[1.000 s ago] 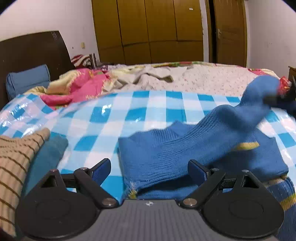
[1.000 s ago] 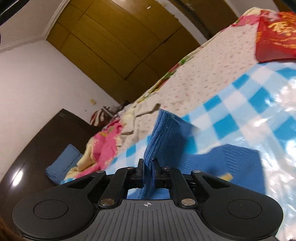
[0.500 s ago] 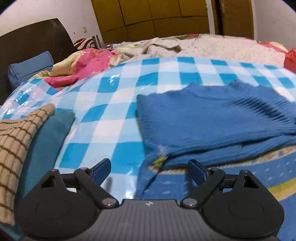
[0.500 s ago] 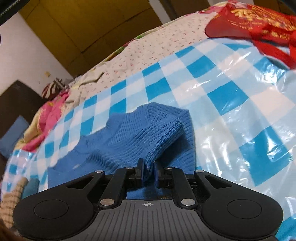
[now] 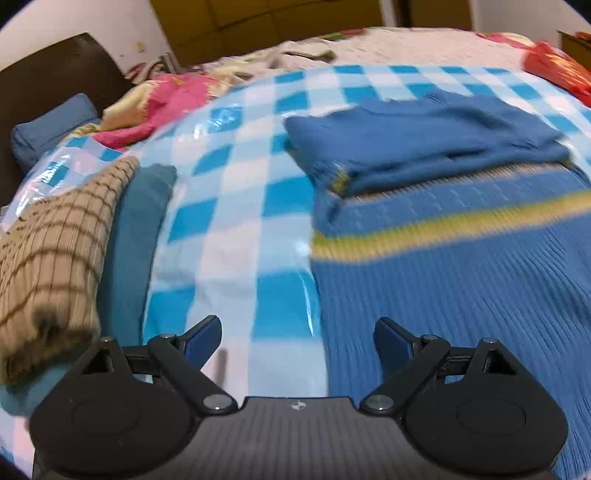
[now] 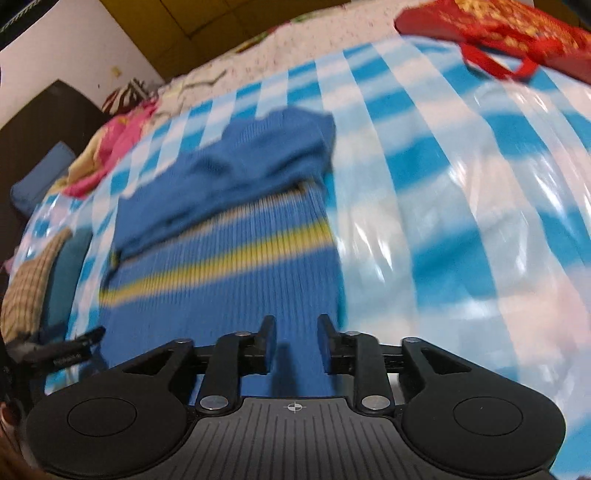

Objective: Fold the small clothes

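Observation:
A blue knit sweater (image 5: pixel 443 236) with a yellow stripe lies on the blue-and-white checked plastic sheet (image 5: pixel 236 206), its sleeves folded across the upper part. It also shows in the right wrist view (image 6: pixel 229 229). My left gripper (image 5: pixel 297 341) is open and empty, low over the sweater's near left edge. My right gripper (image 6: pixel 297 349) is open with a narrower gap, empty, just above the sweater's lower right part. The left gripper's tip (image 6: pixel 70 349) shows at the left edge of the right wrist view.
A tan checked garment (image 5: pixel 51 240) lies on a teal one (image 5: pixel 136 229) at the left. A pink blanket (image 5: pixel 162 99) and blue pillow (image 5: pixel 48 129) lie by the dark headboard. A red bag (image 6: pixel 509 29) sits at the far right of the sheet.
My right gripper let go of the blue sleeve, laid it across the sweater and drew back toward the hem. My left gripper also pulled back, staying open.

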`<action>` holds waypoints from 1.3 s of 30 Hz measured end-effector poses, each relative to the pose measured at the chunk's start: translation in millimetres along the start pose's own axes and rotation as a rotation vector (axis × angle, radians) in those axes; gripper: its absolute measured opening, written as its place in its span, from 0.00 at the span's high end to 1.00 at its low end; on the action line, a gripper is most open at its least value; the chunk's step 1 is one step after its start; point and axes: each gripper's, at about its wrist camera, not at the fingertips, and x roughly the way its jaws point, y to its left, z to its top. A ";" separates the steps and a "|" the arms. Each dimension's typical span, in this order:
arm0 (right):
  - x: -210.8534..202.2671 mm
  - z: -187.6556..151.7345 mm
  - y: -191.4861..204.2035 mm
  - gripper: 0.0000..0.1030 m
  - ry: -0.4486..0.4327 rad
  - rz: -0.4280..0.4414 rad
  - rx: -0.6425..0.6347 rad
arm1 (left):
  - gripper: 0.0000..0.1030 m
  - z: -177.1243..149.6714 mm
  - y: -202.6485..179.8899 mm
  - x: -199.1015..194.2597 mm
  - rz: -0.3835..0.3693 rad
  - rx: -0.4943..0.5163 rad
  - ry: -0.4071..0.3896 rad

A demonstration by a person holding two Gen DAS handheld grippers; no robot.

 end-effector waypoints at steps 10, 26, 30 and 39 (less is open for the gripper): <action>-14.6 -25.5 -16.5 0.66 0.097 0.121 0.060 | 0.09 -36.6 -4.4 -32.1 -0.190 -0.024 0.130; -1.7 -40.3 -33.9 0.84 0.166 0.243 0.092 | 0.54 -34.3 1.7 -27.3 -0.341 -0.074 0.225; -2.0 -43.0 -35.2 0.88 0.154 0.254 0.117 | 0.58 -34.6 8.7 -25.8 -0.360 -0.102 0.228; -0.2 -45.8 -35.4 0.82 0.159 0.246 0.114 | 0.58 -37.0 2.6 -21.8 -0.349 -0.076 0.227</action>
